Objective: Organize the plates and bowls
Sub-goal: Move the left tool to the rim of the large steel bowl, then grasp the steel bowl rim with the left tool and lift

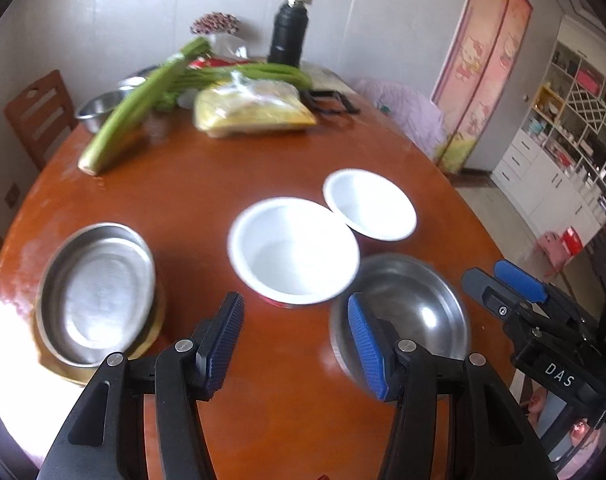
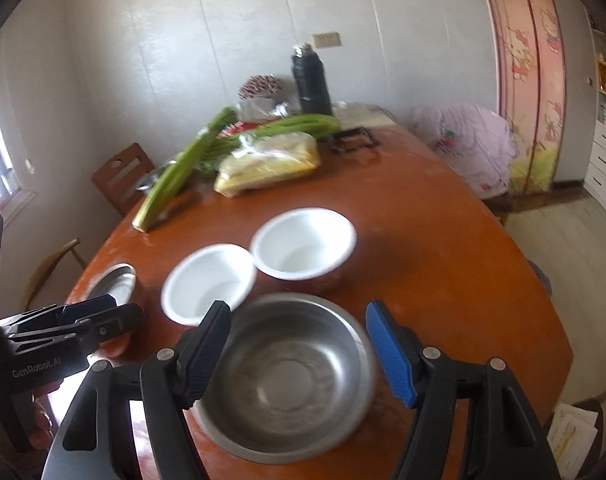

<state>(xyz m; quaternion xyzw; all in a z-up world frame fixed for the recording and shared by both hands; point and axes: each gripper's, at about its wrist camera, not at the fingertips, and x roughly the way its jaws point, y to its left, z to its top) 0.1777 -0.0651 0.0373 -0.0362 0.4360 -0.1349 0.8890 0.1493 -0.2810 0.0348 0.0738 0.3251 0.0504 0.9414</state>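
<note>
Both grippers hover empty-jawed over the table's near edge.
Left gripper (image 1: 293, 340) and right gripper (image 2: 299, 350) stand parted; steel bowl (image 2: 287, 376) sits nearest, two white bowls (image 2: 303, 242) beyond, oval steel dishes (image 1: 95, 292) leftward.

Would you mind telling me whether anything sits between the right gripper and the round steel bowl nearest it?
Nothing visible does. The right gripper hangs over the steel bowl with its jaws apart and nothing between them. The two white bowls lie beyond the steel one, and the left gripper is off to the side.
</note>
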